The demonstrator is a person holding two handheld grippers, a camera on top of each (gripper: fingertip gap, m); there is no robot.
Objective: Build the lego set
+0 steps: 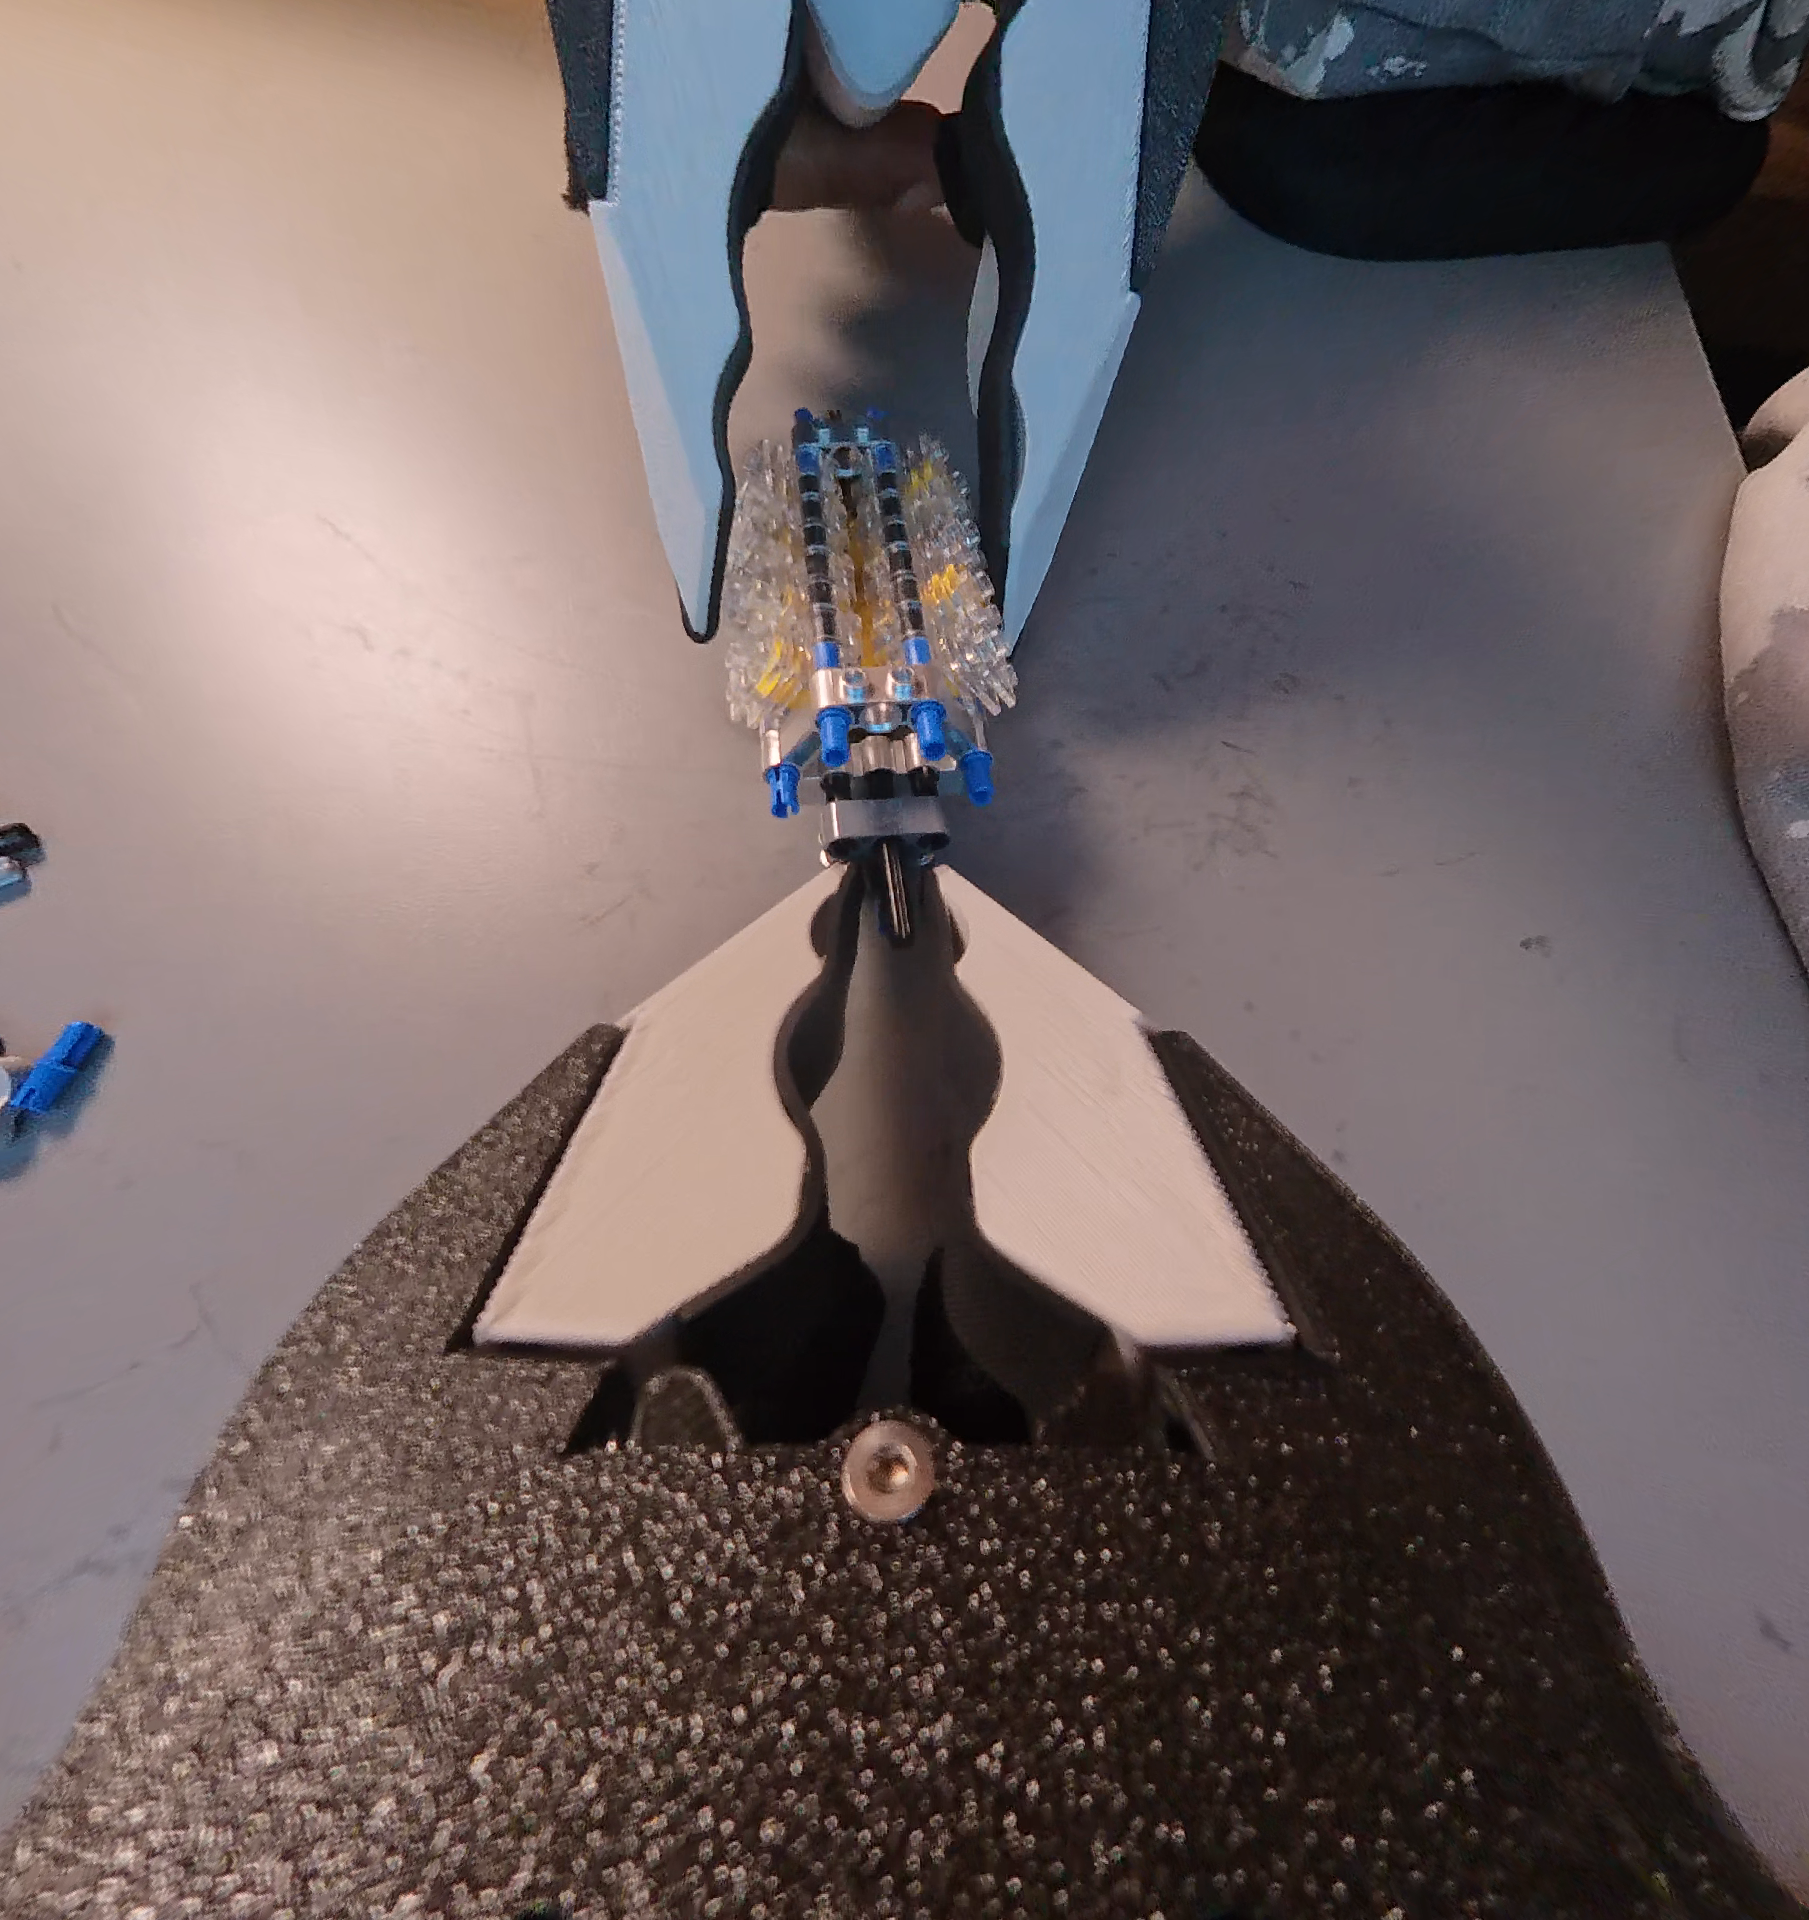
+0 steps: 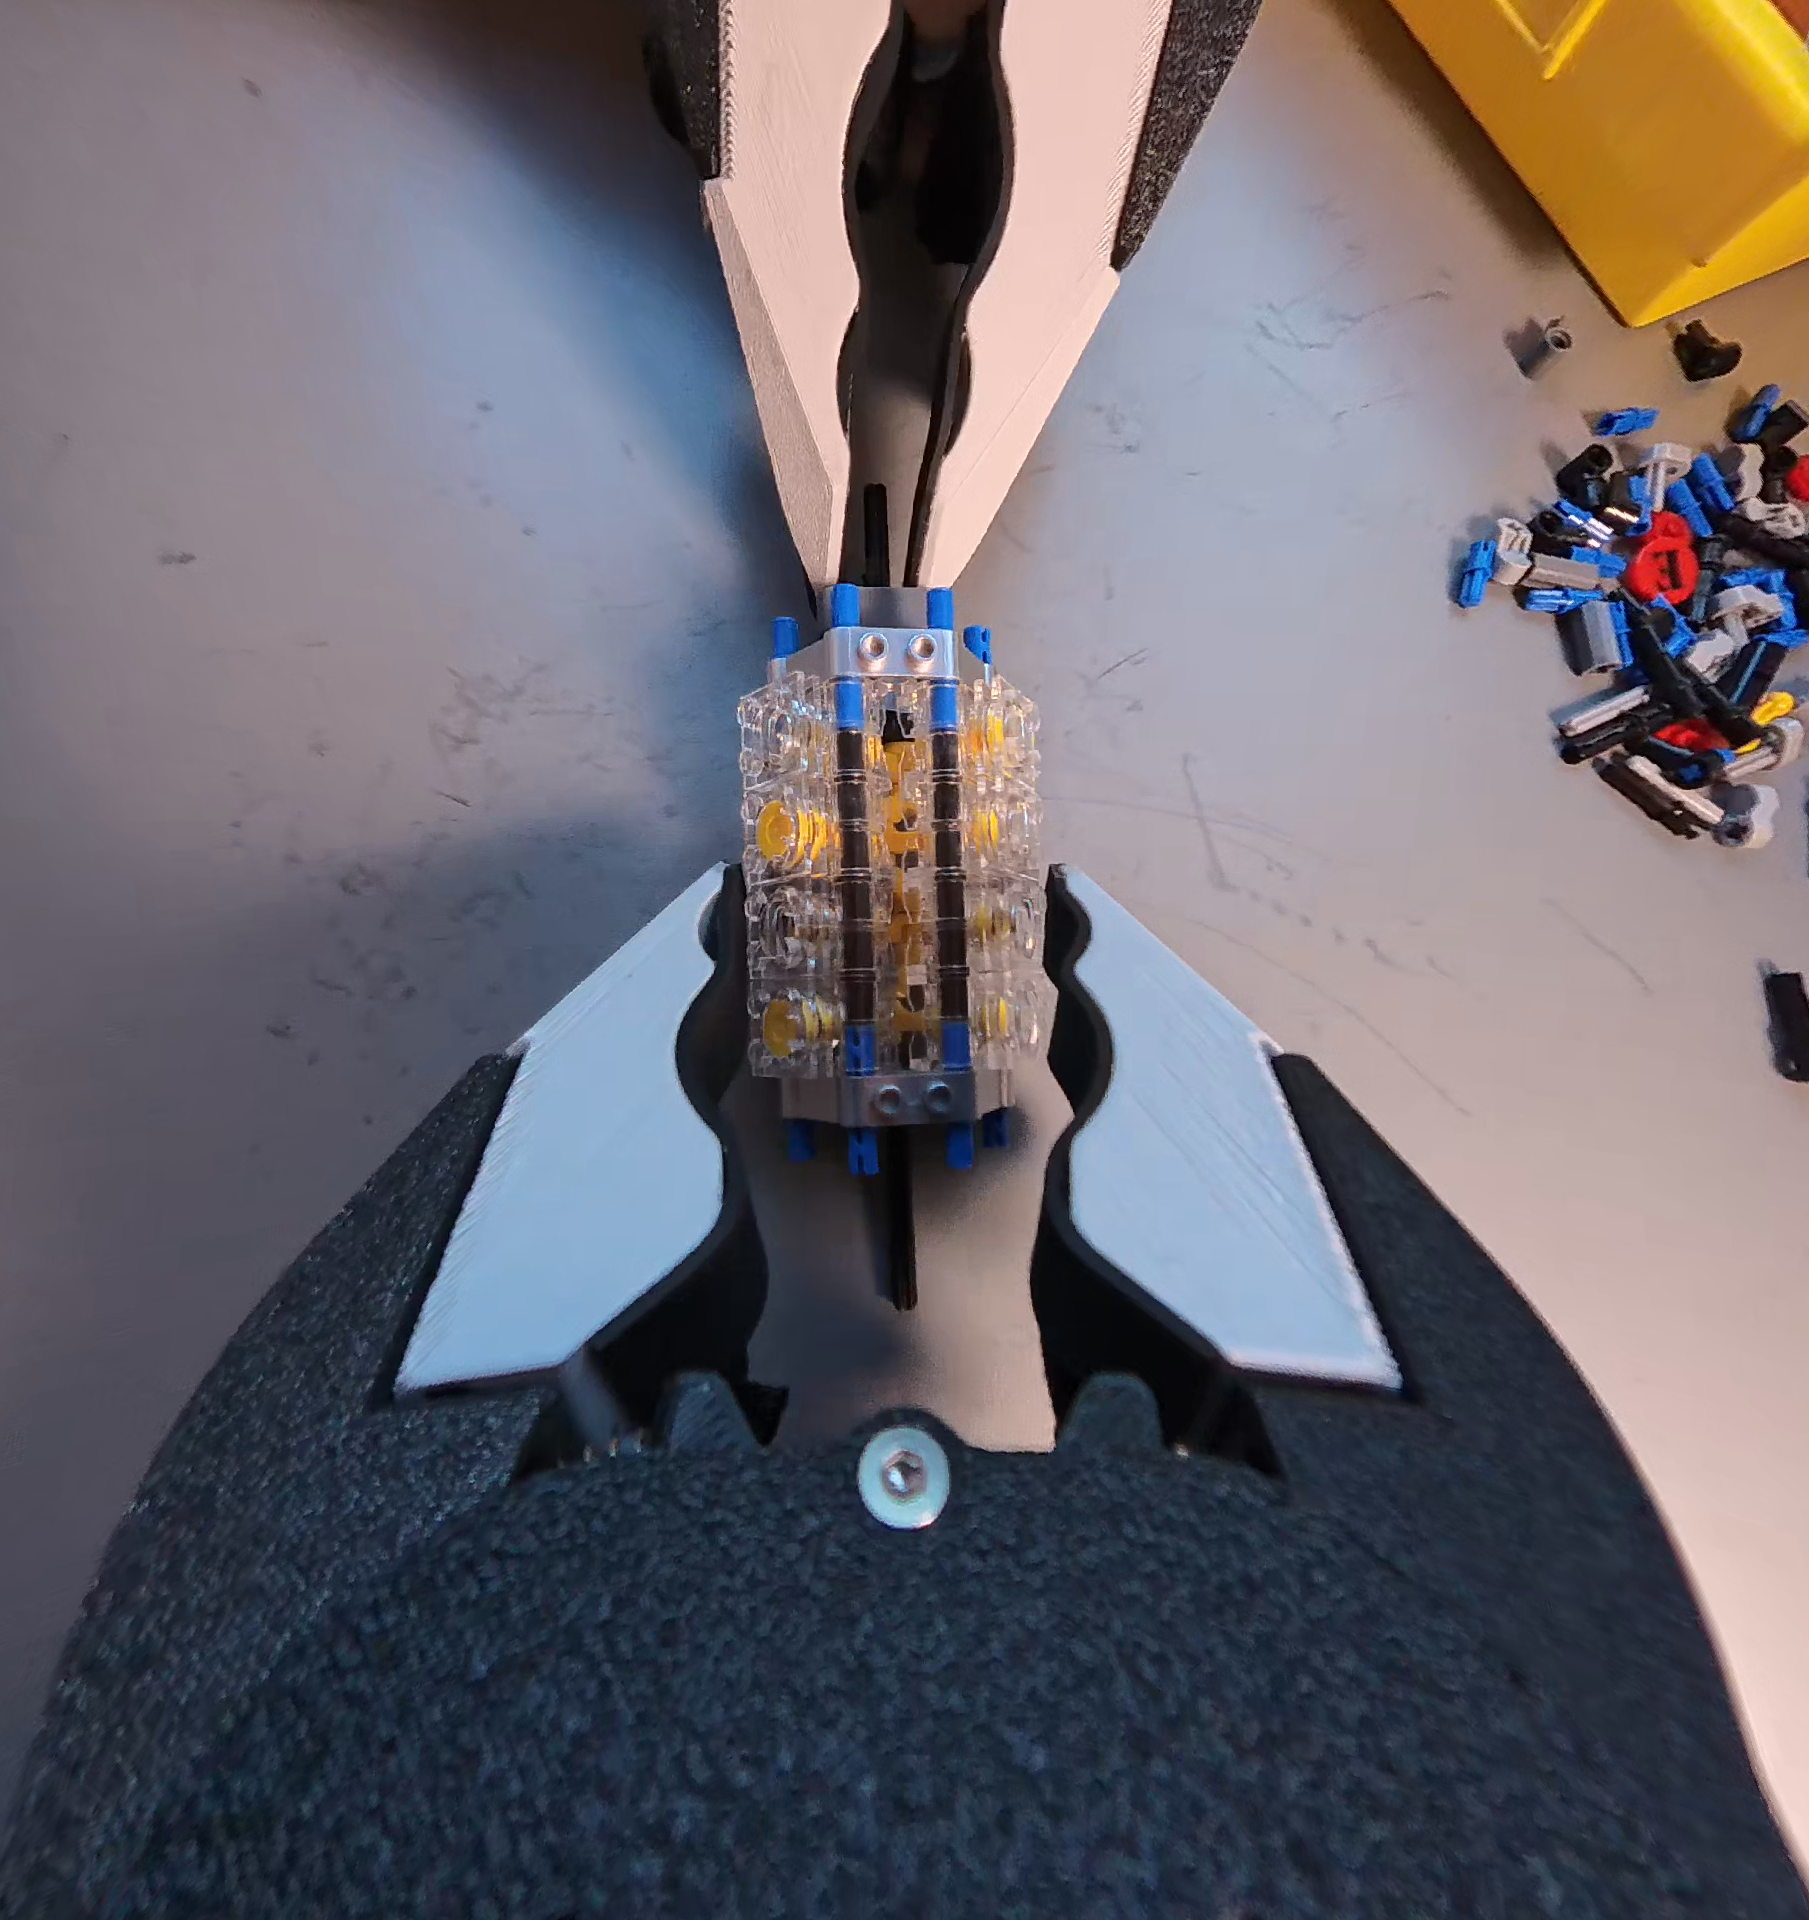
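A brick assembly (image 1: 864, 613) of clear studded plates, yellow pieces, black rods and blue pins is held over the grey table (image 1: 308, 520). My left gripper (image 1: 884, 899) is shut on the black axle (image 1: 895, 914) that sticks out of the assembly's grey end block. My right gripper (image 2: 892, 883) straddles the assembly (image 2: 889, 883), with its black pads touching the clear plates on both sides. The right gripper also shows in the left wrist view (image 1: 858, 623), coming in from the top. The left gripper shows in the right wrist view (image 2: 879, 582), pinching the axle at the far end.
A pile of loose blue, black, grey and red pieces (image 2: 1689, 644) lies at the right, below a yellow bin (image 2: 1658, 135). A few loose pieces (image 1: 6, 1081) lie at the left edge. A grey cloth lump (image 1: 1804, 727) and a camouflage sleeve (image 1: 1502, 52) are at the right. There is about 6 centimetres between the tips of the two grippers.
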